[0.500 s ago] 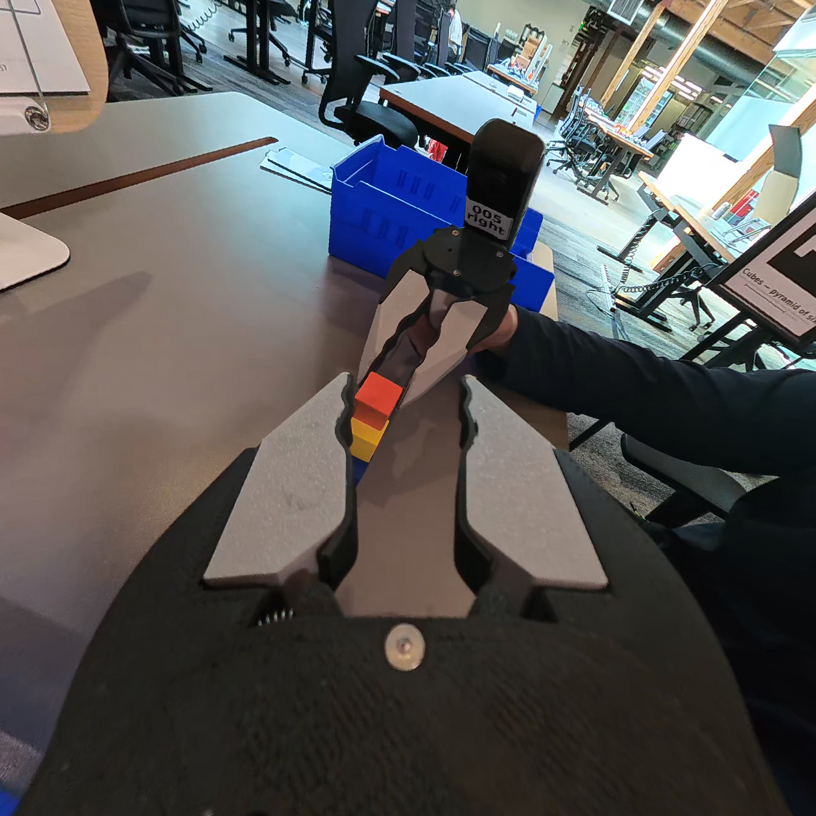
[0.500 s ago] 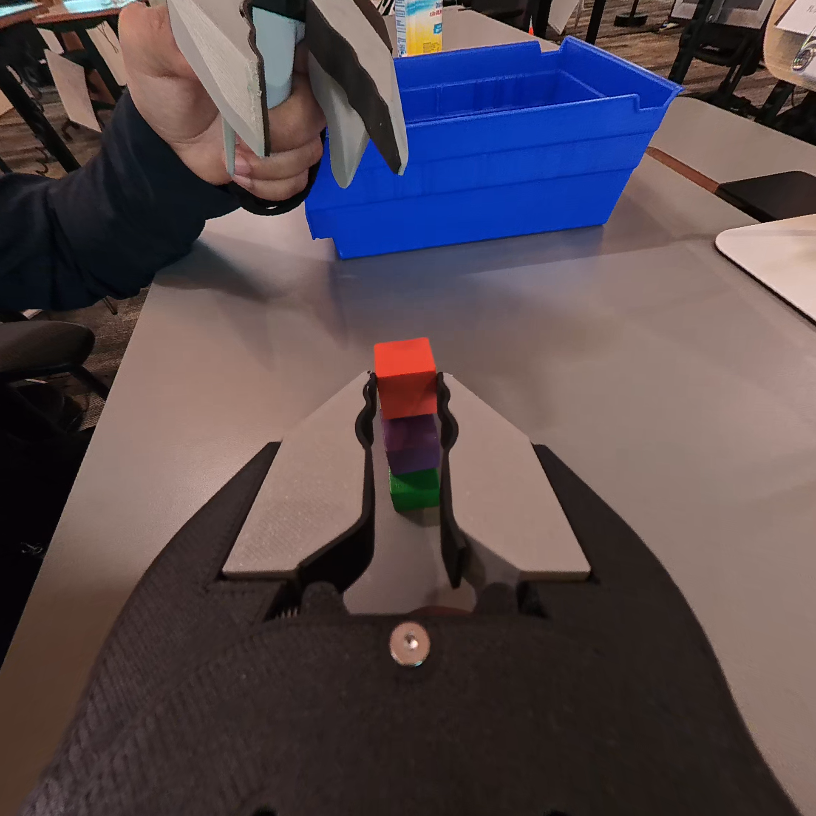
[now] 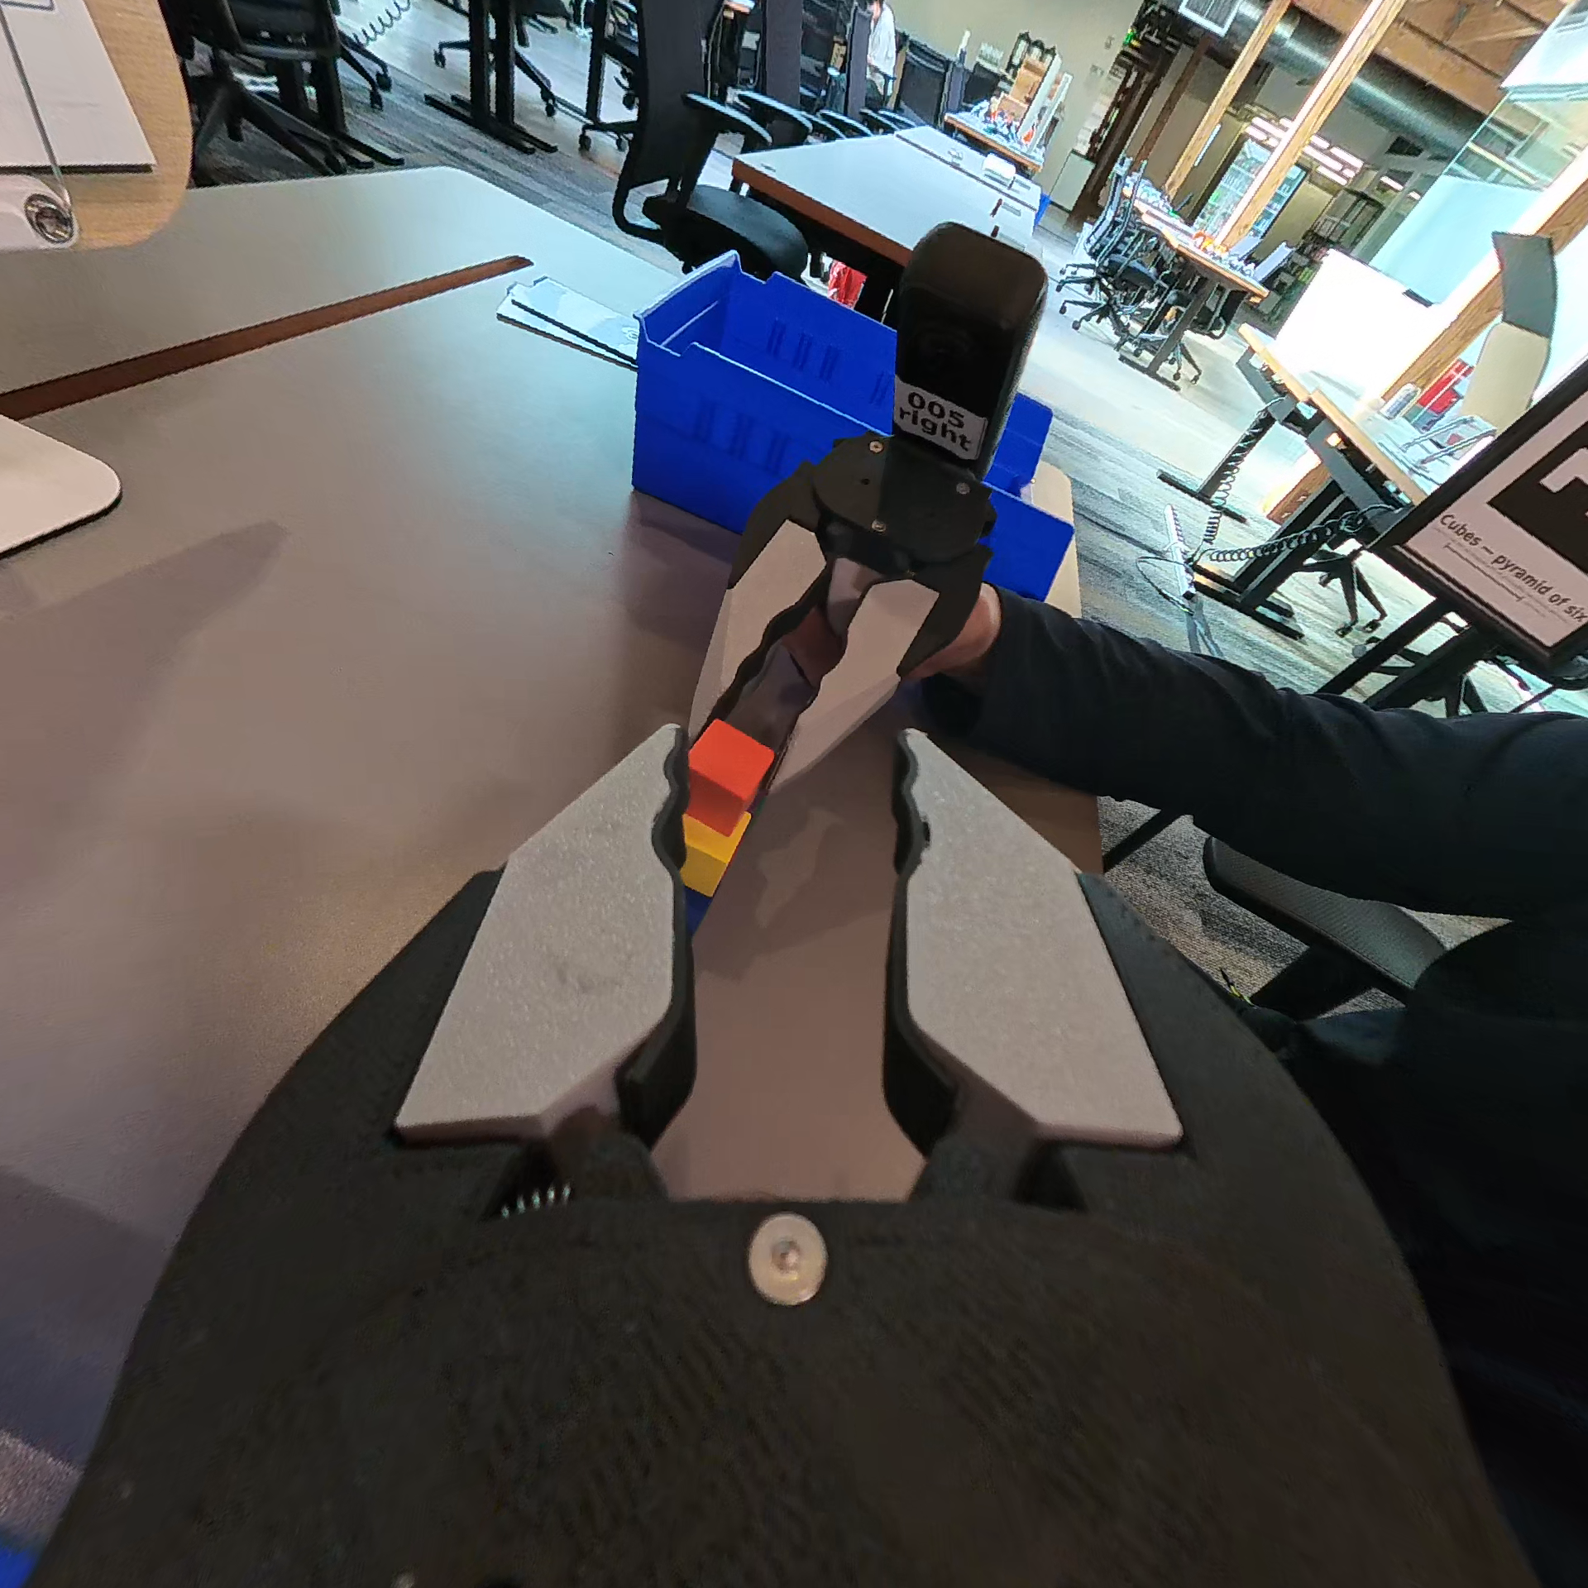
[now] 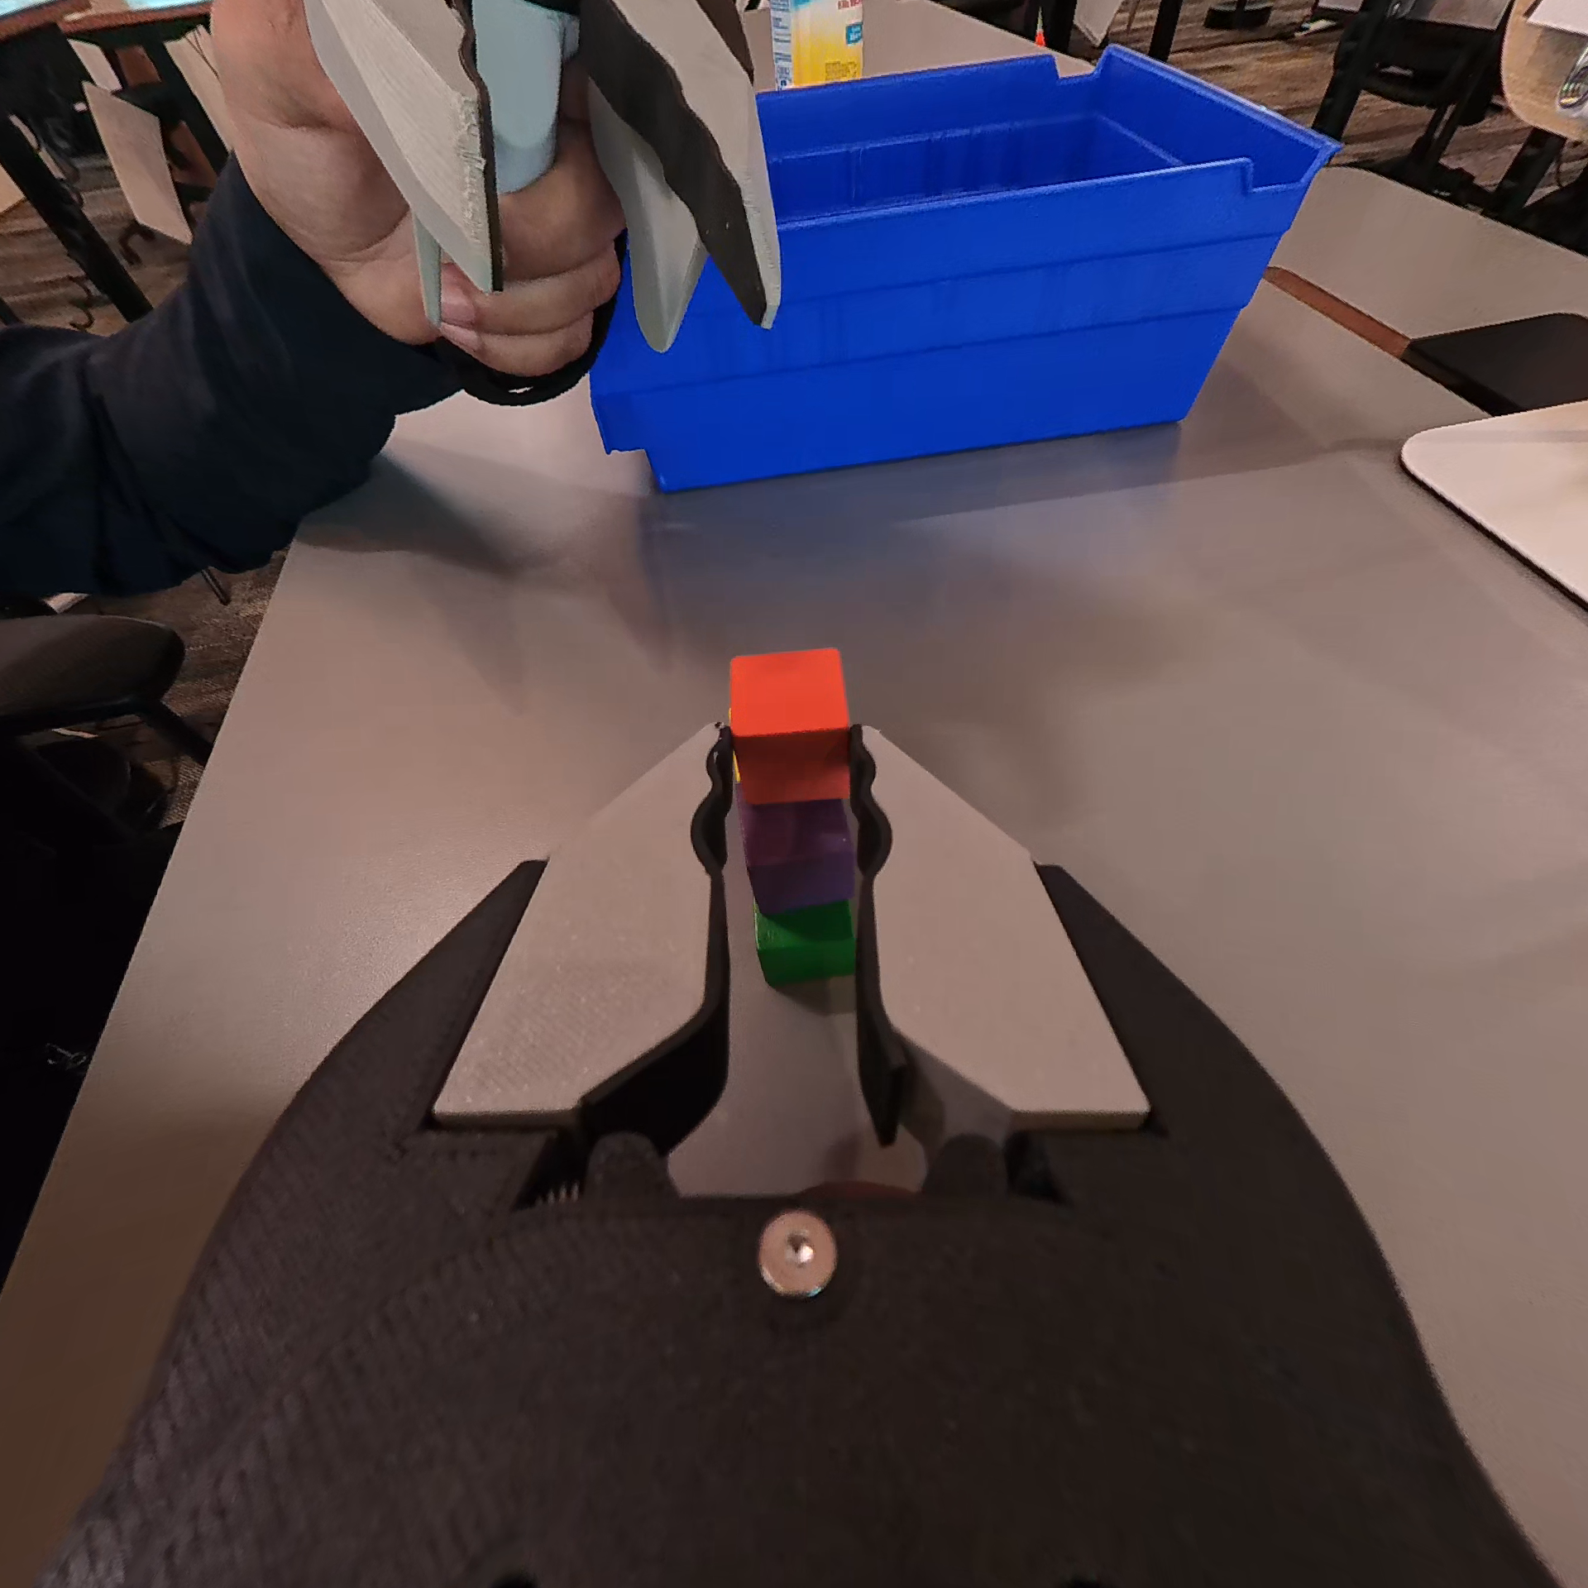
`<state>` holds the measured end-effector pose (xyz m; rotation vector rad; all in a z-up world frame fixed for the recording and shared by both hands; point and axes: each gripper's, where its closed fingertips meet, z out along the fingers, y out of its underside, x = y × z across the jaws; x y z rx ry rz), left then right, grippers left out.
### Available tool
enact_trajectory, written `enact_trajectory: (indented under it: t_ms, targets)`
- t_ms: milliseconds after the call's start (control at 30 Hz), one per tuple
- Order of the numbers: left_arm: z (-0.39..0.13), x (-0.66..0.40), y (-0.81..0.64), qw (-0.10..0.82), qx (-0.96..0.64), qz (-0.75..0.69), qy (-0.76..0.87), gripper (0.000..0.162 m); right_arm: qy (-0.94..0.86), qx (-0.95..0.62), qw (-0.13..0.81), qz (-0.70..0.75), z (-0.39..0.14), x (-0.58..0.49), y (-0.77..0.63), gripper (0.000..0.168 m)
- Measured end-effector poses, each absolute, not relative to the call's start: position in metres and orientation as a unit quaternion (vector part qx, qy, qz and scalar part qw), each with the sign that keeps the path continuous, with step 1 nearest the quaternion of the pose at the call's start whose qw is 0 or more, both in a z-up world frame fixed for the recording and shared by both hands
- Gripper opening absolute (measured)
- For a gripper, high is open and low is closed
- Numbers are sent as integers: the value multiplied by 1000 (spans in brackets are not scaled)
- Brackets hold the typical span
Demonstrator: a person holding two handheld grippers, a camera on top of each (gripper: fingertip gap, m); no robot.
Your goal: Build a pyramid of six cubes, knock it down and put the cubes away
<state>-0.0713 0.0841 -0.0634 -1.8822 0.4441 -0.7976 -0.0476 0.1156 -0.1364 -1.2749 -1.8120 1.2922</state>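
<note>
Right gripper (image 4: 789, 756) clamps red cube (image 4: 788, 722) atop the pyramid, mid-tabletop; left gripper (image 3: 786, 795) hovers gaping, empty, just beside.

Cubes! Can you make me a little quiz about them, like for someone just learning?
1. True or false: the small orange cube sits at the very top of the stack.
2. In the right wrist view, what is just below it? A) small purple cube B) white cube C) pink cube
3. Fill in: the left tongs are ____ (open or shut).

Key: 1 true; 2 A; 3 open.
</note>
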Motion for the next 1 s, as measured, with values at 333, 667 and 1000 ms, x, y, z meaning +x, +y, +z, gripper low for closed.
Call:
enact_trajectory:
  t_ms: [333, 667, 1000]
  targets:
    - [-67, -68, 83, 493, -783, -330, 190, 46, -680, -473, 277, 487, -137, -46, 114, 24]
    - [-69, -67, 82, 489, -784, -330, 192, 46, -670, -466, 271, 510, -130, -43, 114, 28]
    - [-72, -66, 83, 485, -787, -329, 193, 46, -654, -472, 296, 512, -124, -45, 123, 30]
